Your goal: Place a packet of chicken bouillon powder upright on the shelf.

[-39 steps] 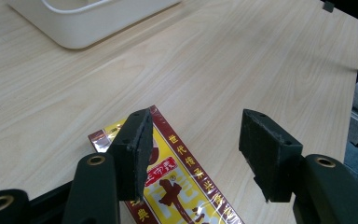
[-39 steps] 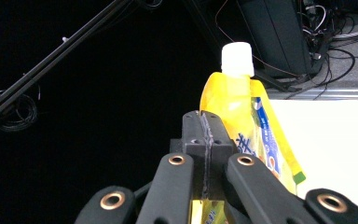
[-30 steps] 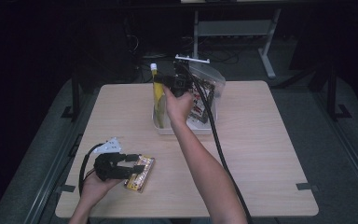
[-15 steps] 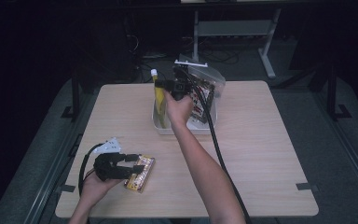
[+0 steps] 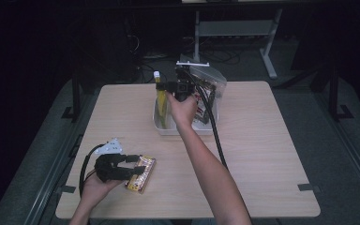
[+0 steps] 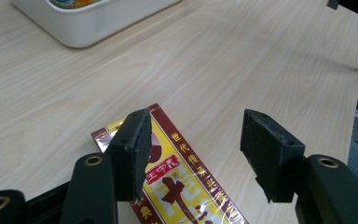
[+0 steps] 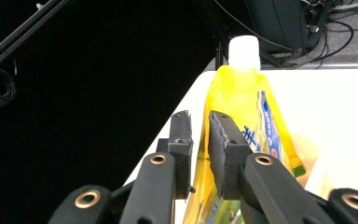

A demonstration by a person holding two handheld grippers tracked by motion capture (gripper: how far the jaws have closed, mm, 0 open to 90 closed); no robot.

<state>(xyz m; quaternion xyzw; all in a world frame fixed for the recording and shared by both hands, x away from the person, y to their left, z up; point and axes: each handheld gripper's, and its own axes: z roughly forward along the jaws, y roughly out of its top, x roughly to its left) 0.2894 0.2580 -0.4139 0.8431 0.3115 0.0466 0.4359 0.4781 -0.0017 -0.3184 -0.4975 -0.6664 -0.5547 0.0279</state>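
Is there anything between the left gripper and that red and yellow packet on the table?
Nothing visible. The left gripper sits right over the packet, jaws open, one jaw above the packet's edge and the other beside it over bare table.

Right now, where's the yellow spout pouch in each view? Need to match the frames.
High view: yellow pouch stands in the left end of the white bin, top centre, at the right gripper.
Left gripper view: pouch not in it; the bin's wall sits at top left.
Right gripper view: pouch centre frame, white cap up, its edge between the jaws.
Shared landmark: the wooden table.
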